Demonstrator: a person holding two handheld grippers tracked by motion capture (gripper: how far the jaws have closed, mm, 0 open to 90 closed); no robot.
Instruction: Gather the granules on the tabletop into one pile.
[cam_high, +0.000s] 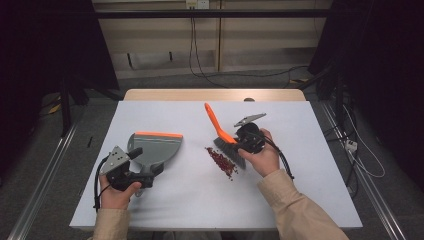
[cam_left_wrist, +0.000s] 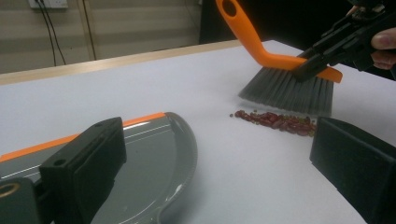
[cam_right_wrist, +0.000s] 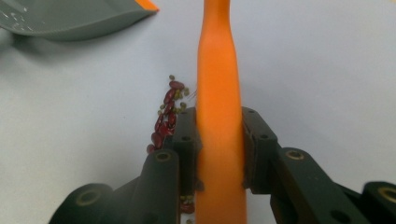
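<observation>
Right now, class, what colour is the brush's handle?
Orange; the brush handle shows best in the right gripper view.

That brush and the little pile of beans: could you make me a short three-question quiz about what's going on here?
1. True or false: the right gripper is shut on the brush.
2. Which side of the brush do the red beans lie on, toward the dustpan or away from it?
3. Multiple choice: the dustpan's front lip is A) orange, B) blue, C) white.

Key: 1 true, its jaws clamp the orange handle. 2 toward the dustpan. 3 A.
</observation>
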